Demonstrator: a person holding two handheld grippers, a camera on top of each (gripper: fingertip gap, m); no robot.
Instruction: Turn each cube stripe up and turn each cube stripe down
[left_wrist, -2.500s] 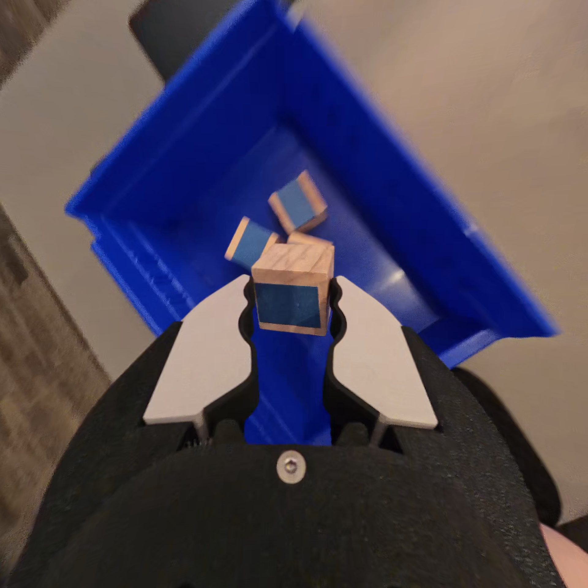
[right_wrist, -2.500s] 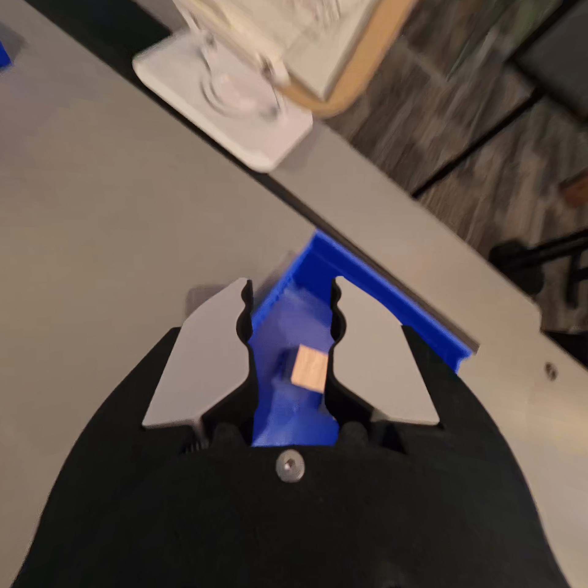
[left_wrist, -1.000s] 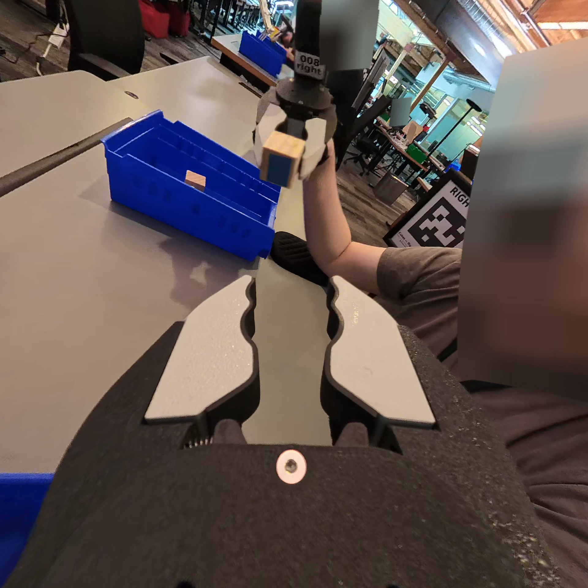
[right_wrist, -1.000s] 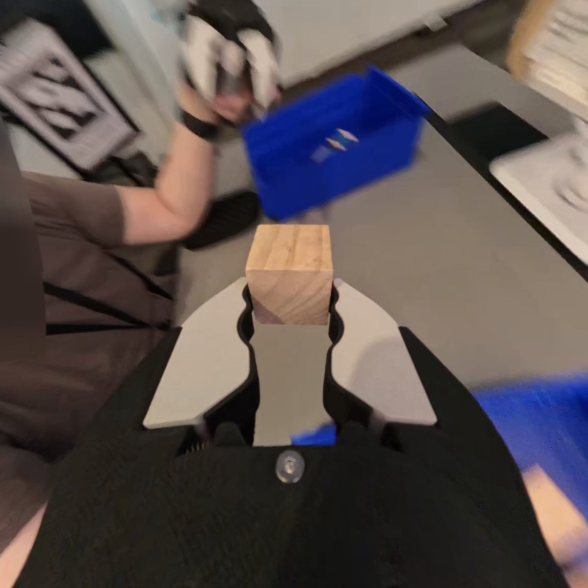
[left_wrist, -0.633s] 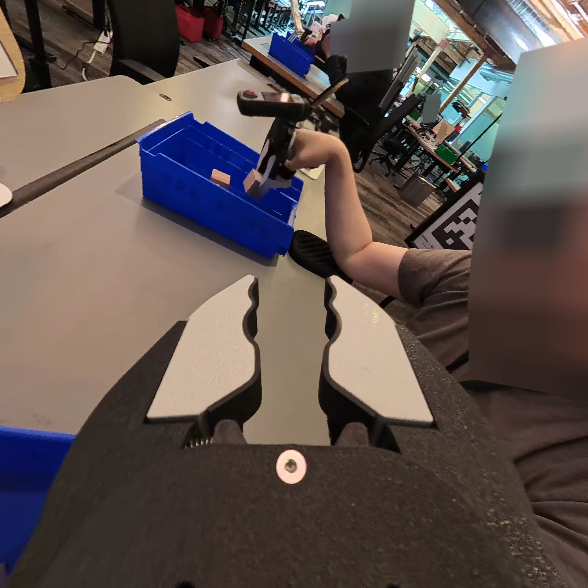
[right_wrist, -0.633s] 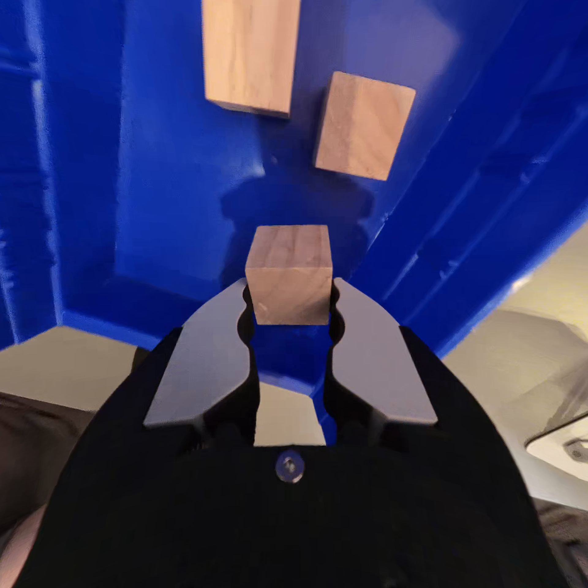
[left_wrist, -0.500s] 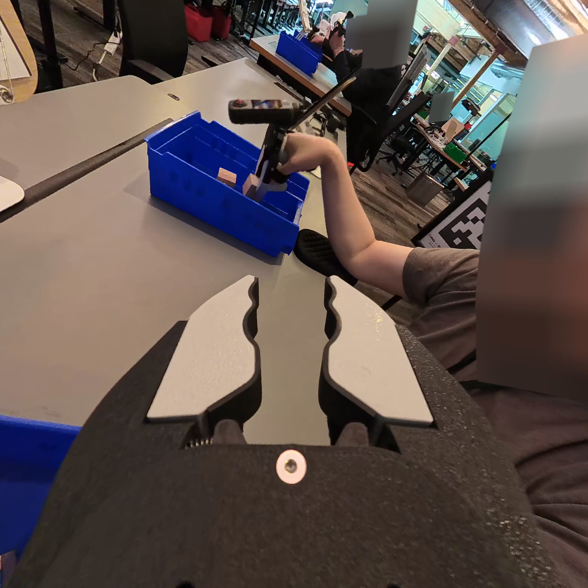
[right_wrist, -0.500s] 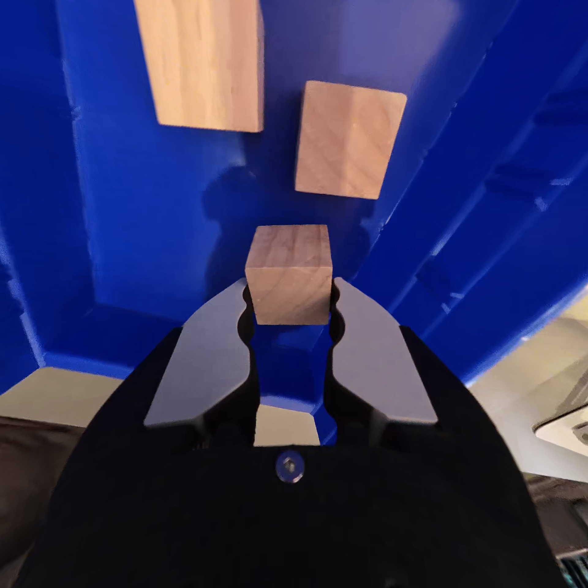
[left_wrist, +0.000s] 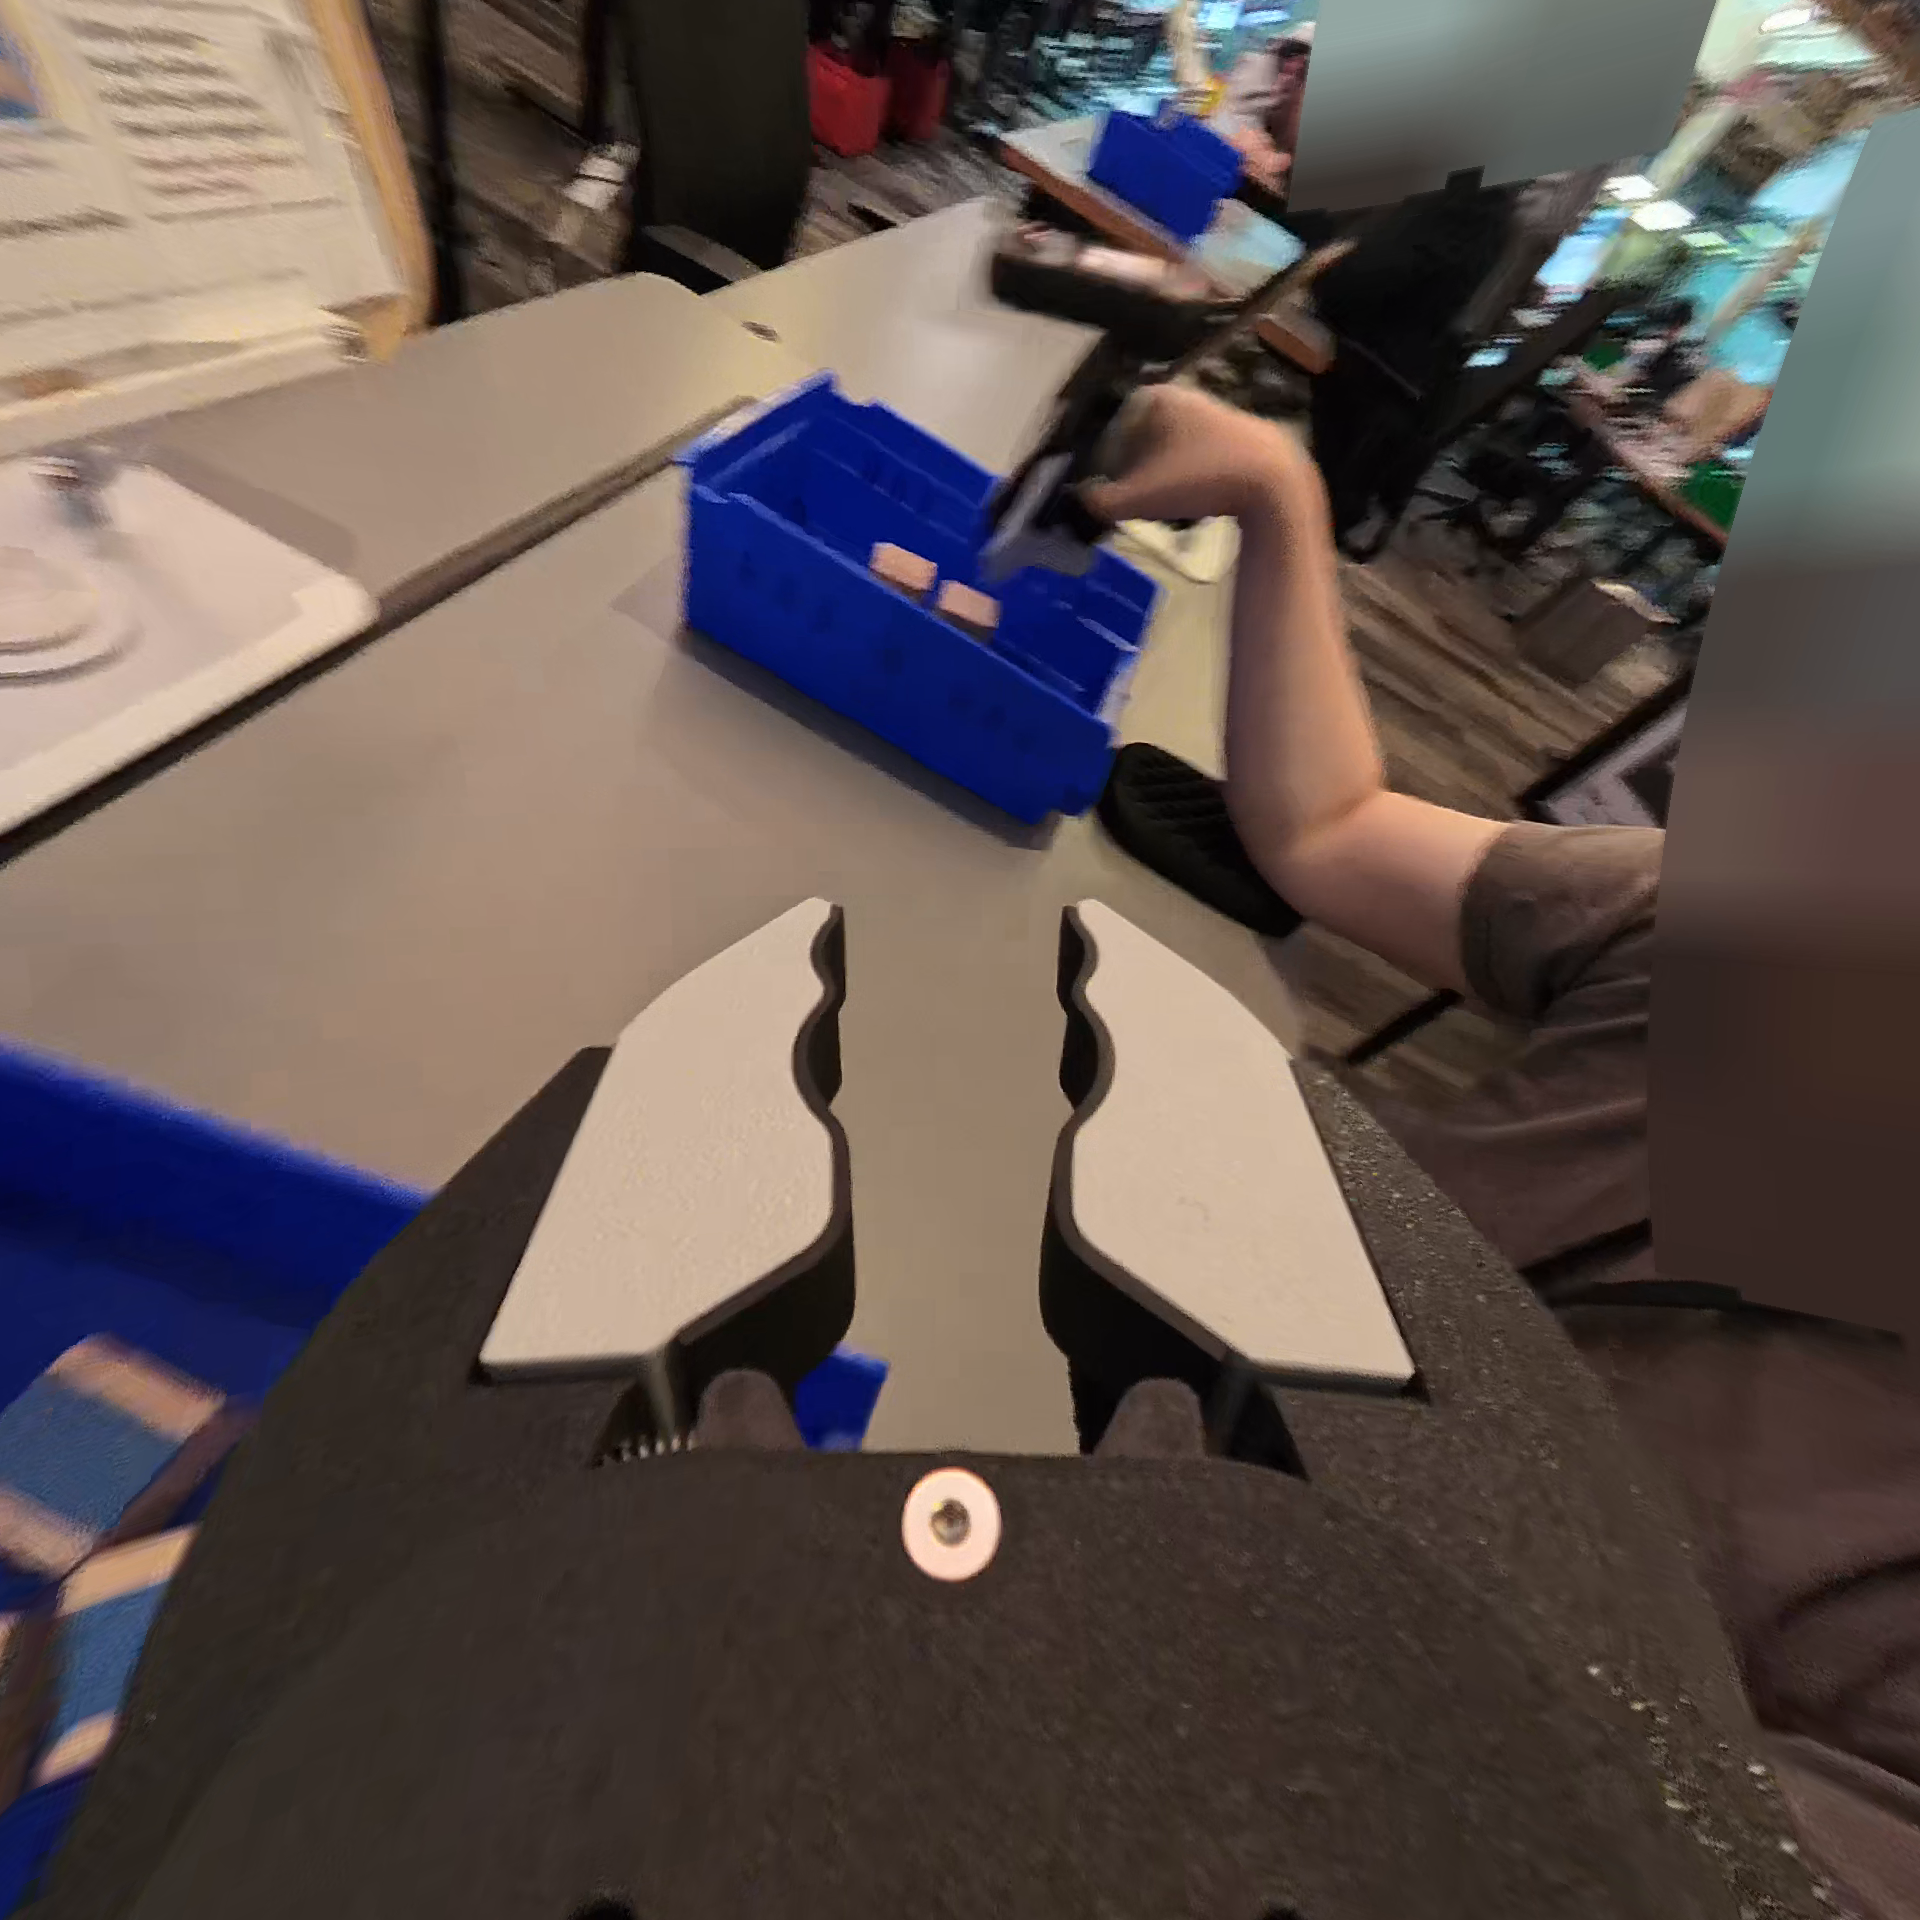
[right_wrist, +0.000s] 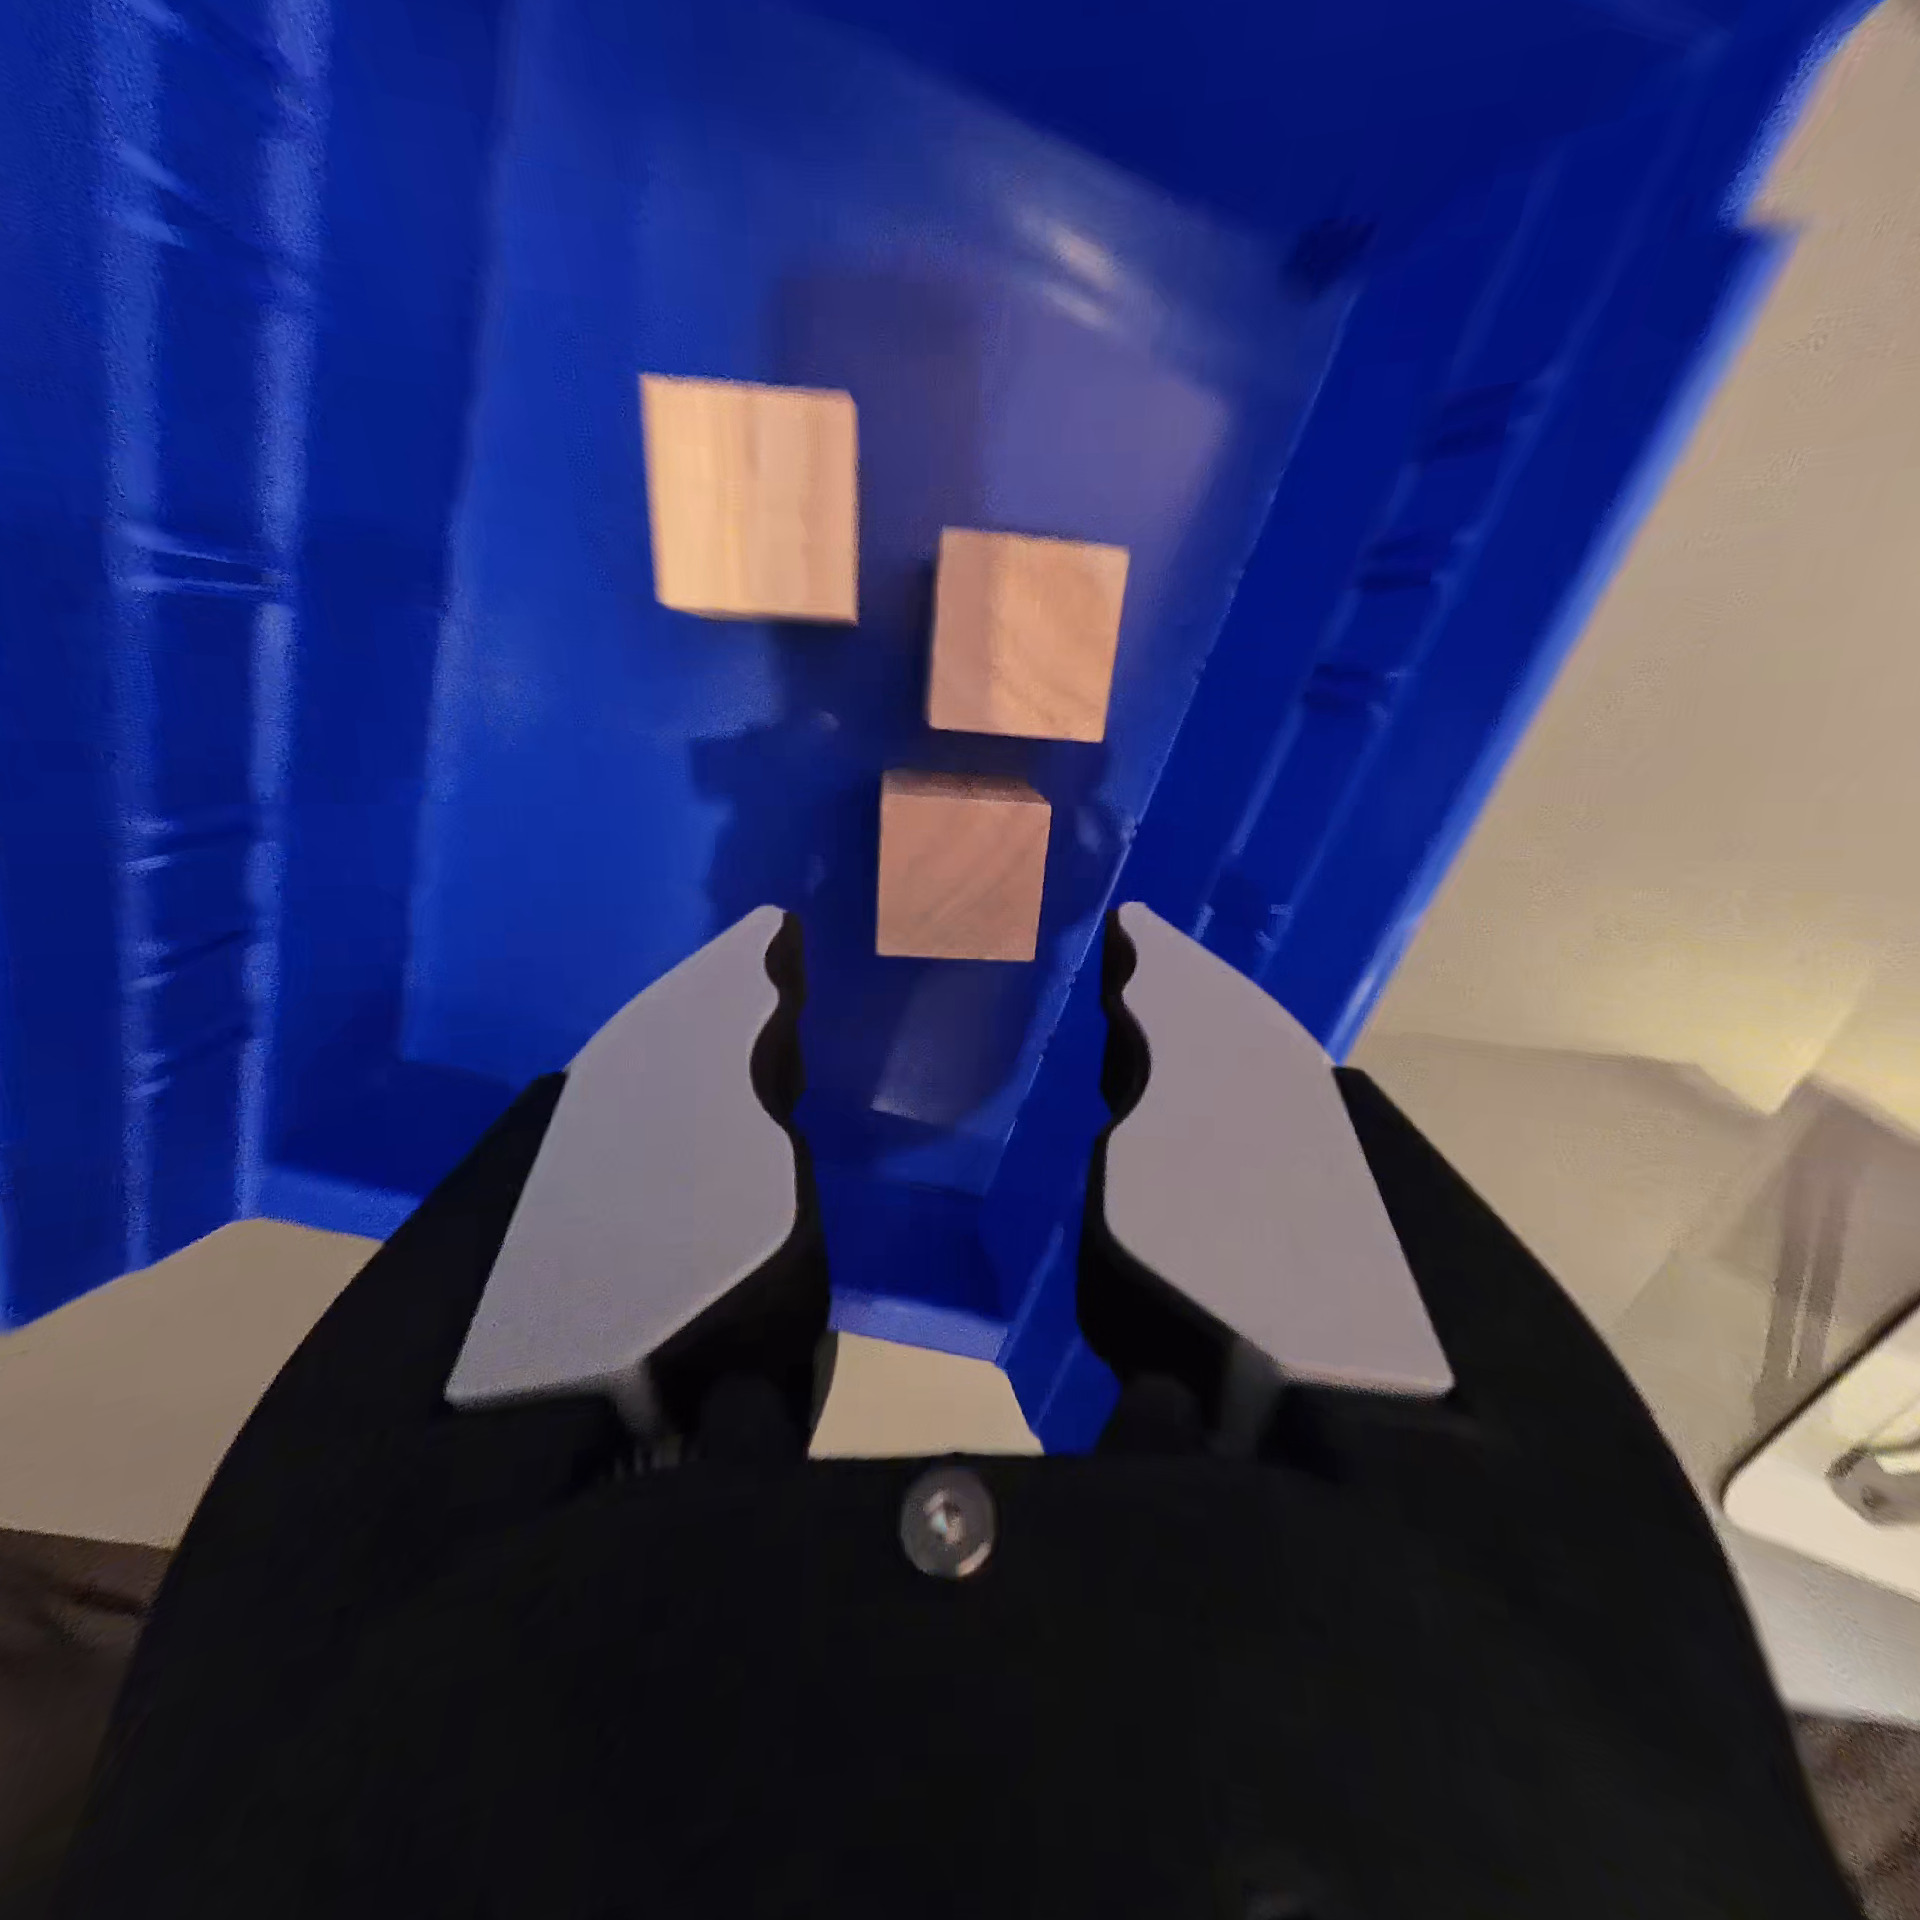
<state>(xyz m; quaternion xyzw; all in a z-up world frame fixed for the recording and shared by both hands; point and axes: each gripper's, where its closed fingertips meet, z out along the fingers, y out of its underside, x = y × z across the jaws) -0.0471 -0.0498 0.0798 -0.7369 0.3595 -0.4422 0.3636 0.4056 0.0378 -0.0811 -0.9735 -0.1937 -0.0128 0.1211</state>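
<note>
Right wrist view: three wooden cubes lie plain face up on the floor of a blue bin (right_wrist: 312, 623); the nearest cube (right_wrist: 961, 878) sits close to the bin's right wall, with bare floor to its left. The right gripper (right_wrist: 951, 925) hangs just above it, fingers spread wide, holding nothing. The left gripper (left_wrist: 945, 925) (also empty, fingers parted) hovers over the grey table (left_wrist: 416, 831) beside a second blue bin (left_wrist: 156, 1226).

A grey tabletop (left_wrist: 436, 831) is seen carrying two blue bins (left_wrist: 894, 665), one far (left_wrist: 894, 665), one near (left_wrist: 156, 1195), and a white stand base (left_wrist: 125, 644).
</note>
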